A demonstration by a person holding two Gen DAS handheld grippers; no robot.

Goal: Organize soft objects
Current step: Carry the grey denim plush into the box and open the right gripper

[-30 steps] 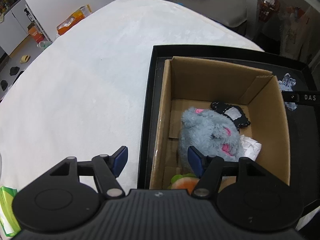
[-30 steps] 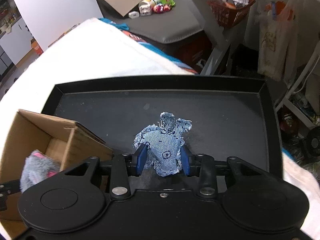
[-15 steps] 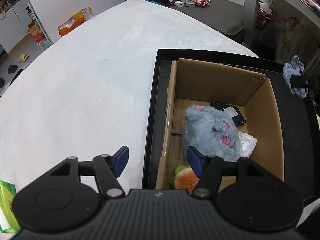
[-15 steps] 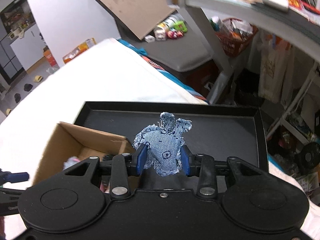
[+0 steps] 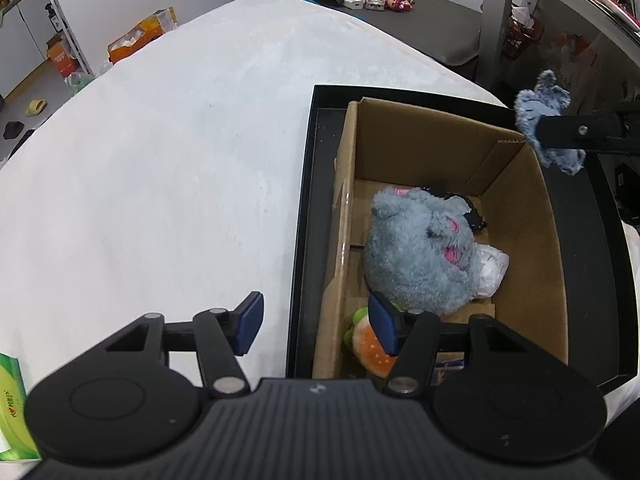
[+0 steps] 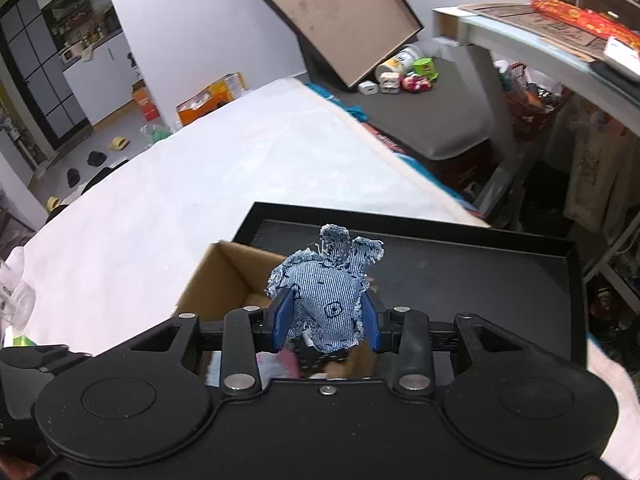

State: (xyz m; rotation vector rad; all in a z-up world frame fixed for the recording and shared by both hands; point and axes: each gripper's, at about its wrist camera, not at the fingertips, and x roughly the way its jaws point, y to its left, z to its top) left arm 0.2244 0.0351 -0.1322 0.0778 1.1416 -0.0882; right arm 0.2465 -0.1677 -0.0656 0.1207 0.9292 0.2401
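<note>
Pinching denim toy (image 6: 326, 304) between right gripper (image 6: 325, 322) jaws, above cardboard box (image 6: 224, 276)

A wide surface covered in white fleecy cloth (image 5: 172, 168) carries everything; whether it is a bed or a counter cannot be told. A black tray (image 5: 304, 216) lies directly on it at its right side, and a green-and-white packet (image 5: 10, 396) rests on it at the near left edge.

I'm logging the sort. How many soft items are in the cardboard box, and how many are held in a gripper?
In the cardboard box: 4 (grey plush, burger plush, black fabric piece, white crumpled piece)
Held by right gripper: 1 (denim toy)
Total: 5
</note>
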